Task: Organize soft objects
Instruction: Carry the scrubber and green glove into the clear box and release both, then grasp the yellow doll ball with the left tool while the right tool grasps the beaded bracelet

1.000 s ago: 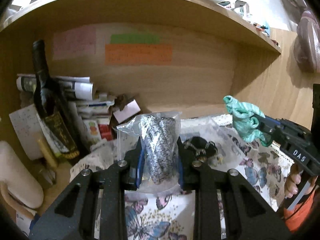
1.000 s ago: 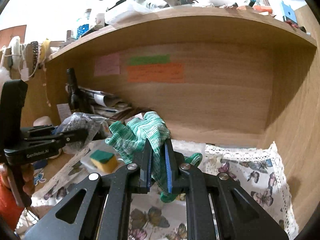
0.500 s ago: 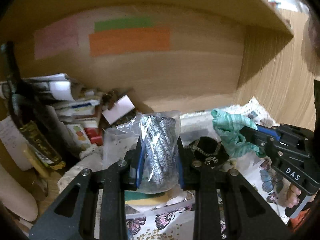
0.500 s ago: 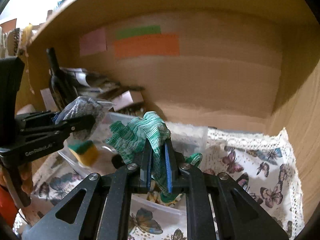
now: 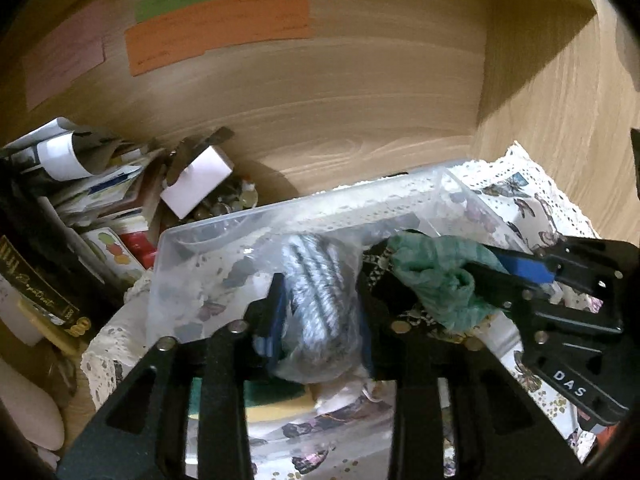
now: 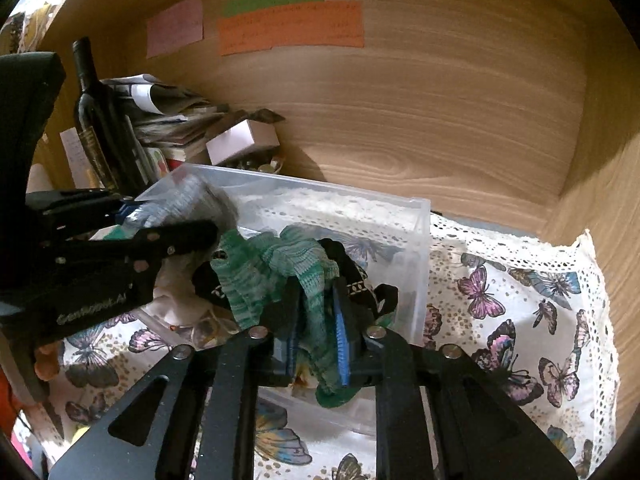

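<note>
My left gripper (image 5: 320,312) is shut on a clear bag of grey-white knit fabric (image 5: 320,300) and holds it over the clear plastic bin (image 5: 224,228). My right gripper (image 6: 316,320) is shut on a green-and-white knit cloth (image 6: 280,264), held low inside the same bin (image 6: 416,248). The cloth also shows in the left wrist view (image 5: 436,276), just right of the bag. The bag also shows in the right wrist view (image 6: 192,200). A black strap item (image 6: 360,280) and a yellow-green sponge (image 5: 272,400) lie in the bin.
The bin sits on a butterfly-print cloth (image 6: 520,312) inside a wooden shelf. A dark bottle (image 6: 94,120), stacked papers (image 6: 168,120) and a small white box (image 6: 240,140) crowd the back left. Coloured notes (image 6: 288,28) are on the back wall.
Both grippers have moved forward and down into the shelf. The bag and the green cloth are now down at the bin rather than above the cloth in front of it.
</note>
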Action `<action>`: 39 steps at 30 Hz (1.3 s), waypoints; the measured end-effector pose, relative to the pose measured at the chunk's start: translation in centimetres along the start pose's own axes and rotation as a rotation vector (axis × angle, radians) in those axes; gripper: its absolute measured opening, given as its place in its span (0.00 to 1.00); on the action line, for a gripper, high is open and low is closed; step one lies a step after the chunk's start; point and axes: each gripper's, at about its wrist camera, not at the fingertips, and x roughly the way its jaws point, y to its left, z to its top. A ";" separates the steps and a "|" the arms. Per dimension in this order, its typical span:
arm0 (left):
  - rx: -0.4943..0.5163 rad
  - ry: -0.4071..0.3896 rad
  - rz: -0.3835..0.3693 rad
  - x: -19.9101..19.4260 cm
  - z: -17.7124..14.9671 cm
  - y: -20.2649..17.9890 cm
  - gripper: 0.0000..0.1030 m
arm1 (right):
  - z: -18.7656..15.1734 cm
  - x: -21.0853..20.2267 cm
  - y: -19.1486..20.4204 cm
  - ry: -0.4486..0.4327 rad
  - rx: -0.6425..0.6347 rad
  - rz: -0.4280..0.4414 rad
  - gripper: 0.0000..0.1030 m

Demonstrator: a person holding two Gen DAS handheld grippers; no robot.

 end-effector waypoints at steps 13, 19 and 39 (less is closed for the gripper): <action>0.019 -0.099 0.035 -4.4 0.3 -0.8 0.89 | 0.3 -5.0 0.1 -0.116 -0.008 -0.015 0.52; -0.034 -0.166 0.041 -7.5 -0.4 -0.2 0.99 | -0.3 -8.0 0.3 -0.166 -0.006 0.001 0.62; -0.016 -0.122 -0.025 -11.3 -8.6 -2.0 1.00 | -8.8 -6.5 2.3 0.030 0.007 0.105 0.56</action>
